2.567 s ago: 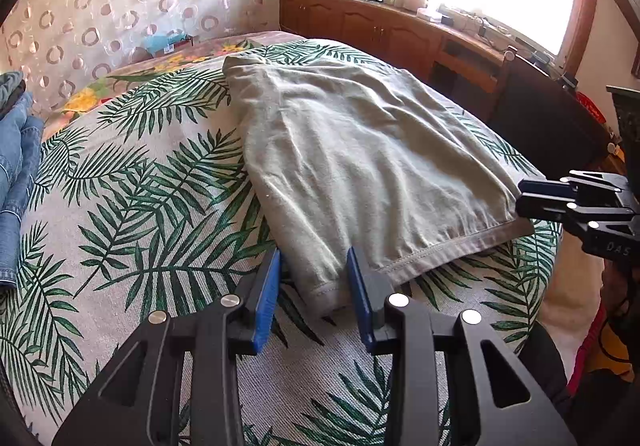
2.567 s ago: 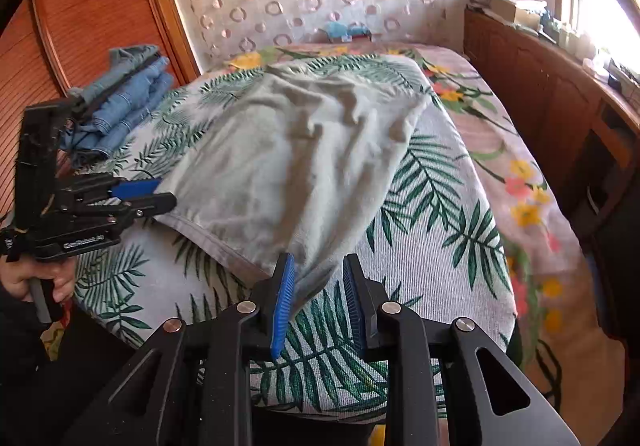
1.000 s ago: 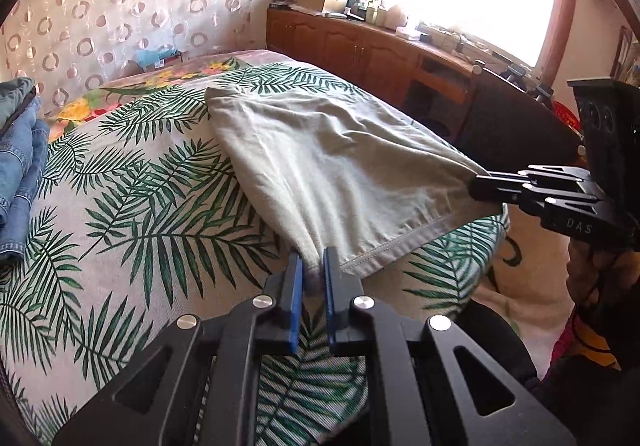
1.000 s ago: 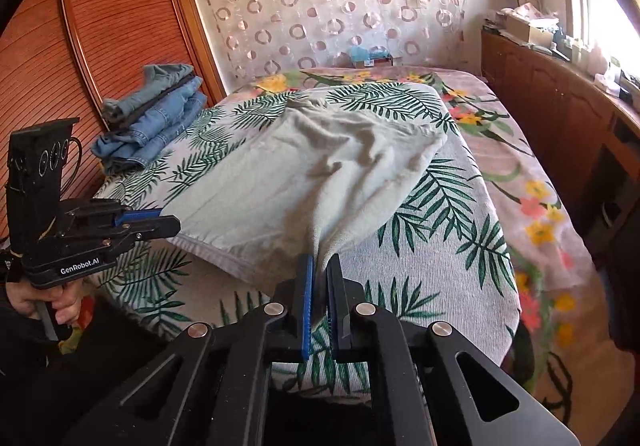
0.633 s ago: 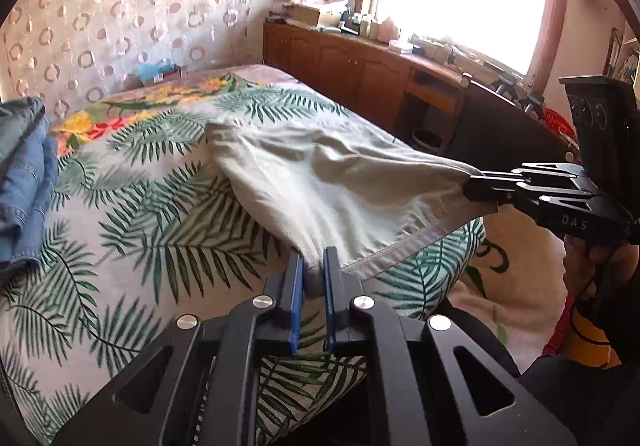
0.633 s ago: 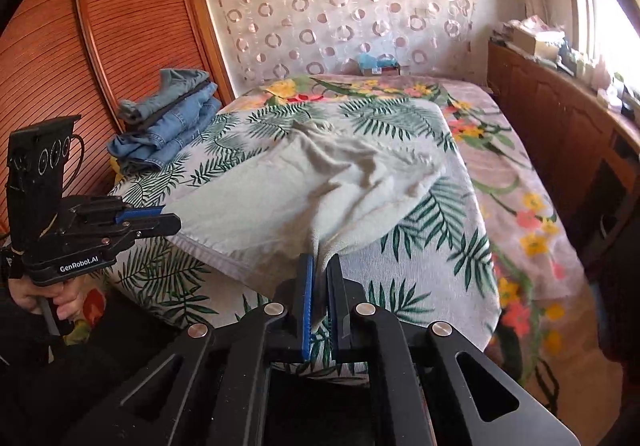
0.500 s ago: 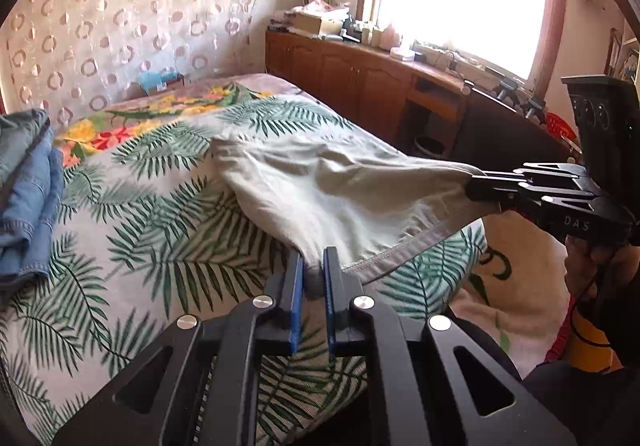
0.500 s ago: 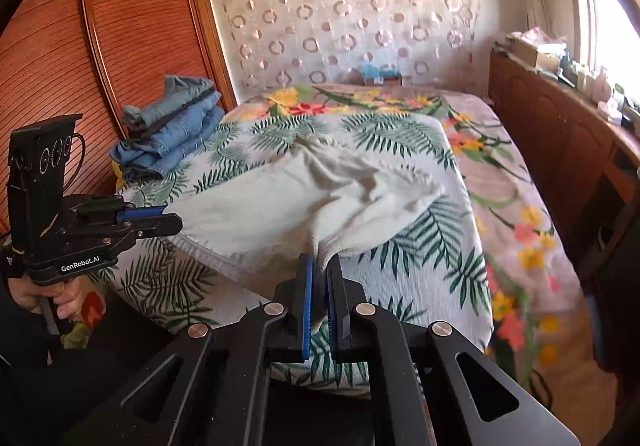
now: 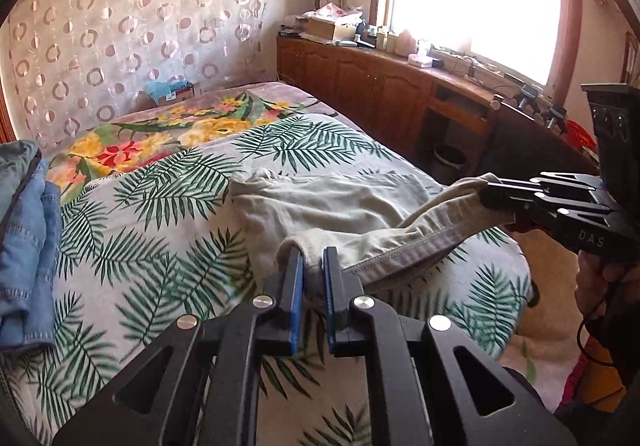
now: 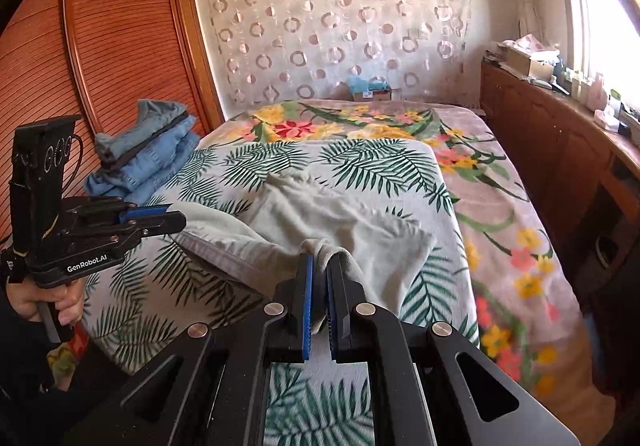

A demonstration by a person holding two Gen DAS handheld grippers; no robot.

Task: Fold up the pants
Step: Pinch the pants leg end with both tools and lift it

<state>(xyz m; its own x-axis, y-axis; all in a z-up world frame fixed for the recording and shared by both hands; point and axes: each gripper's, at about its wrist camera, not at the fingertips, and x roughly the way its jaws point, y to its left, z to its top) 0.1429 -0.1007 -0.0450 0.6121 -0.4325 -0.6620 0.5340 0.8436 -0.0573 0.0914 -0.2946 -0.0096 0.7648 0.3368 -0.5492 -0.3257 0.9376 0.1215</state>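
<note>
Pale grey-green pants (image 9: 340, 206) lie rumpled on the palm-print bed (image 9: 160, 246), near edge lifted; left gripper (image 9: 313, 258) and right gripper (image 10: 320, 262) each clamp a corner.

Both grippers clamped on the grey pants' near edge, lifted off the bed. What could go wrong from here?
1. Each grip is only a small pinch: the left gripper and right gripper hold corners of the grey pants, so cloth could slip out.
2. The edge between them sags, so the fold may land crooked.
3. The far end lies bunched on the palm-leaf bedspread; wrinkles may get folded in.
</note>
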